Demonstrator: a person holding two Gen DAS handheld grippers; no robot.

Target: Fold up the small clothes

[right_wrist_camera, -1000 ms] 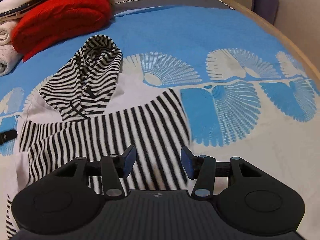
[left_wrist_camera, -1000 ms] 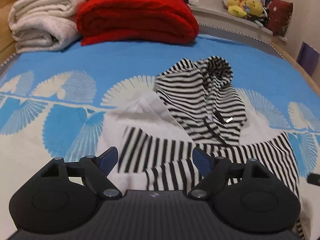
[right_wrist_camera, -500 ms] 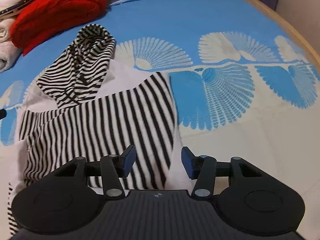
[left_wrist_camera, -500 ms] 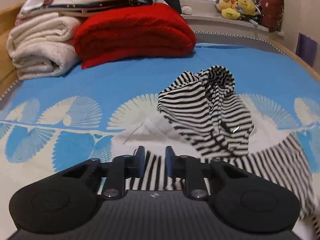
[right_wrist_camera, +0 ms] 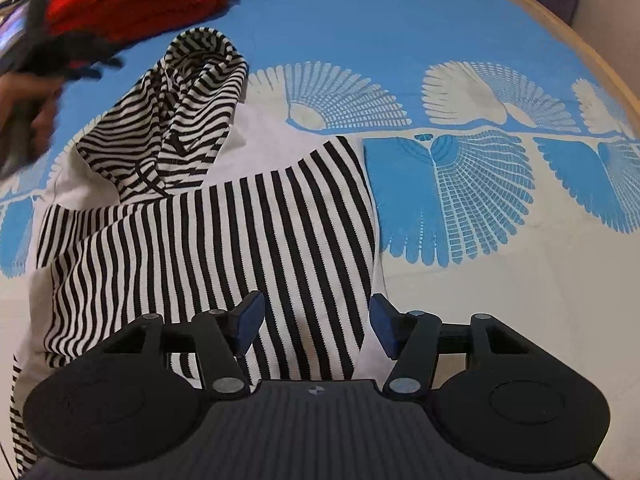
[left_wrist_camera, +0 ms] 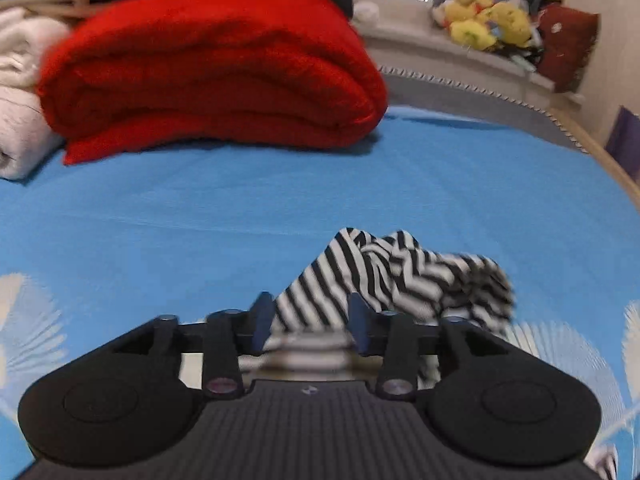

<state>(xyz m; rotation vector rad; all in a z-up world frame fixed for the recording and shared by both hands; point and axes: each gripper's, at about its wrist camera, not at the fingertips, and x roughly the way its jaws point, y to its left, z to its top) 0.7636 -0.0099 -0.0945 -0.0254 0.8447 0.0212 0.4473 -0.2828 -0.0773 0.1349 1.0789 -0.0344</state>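
Hood lies between the half-open left claw, ready to flatten; right claw, open and empty, straddles the garment's hem.

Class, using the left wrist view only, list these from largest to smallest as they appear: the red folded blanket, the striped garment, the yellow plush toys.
1. Red folded blanket
2. Striped garment, though it is blurred, partly hidden by the gripper, and nearer the camera
3. Yellow plush toys, far back on the ledge

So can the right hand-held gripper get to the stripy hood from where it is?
Probably yes. The right hand-held gripper stands open over the striped body, and the stripy hood lies farther up the same garment with nothing lying across the cloth between them.
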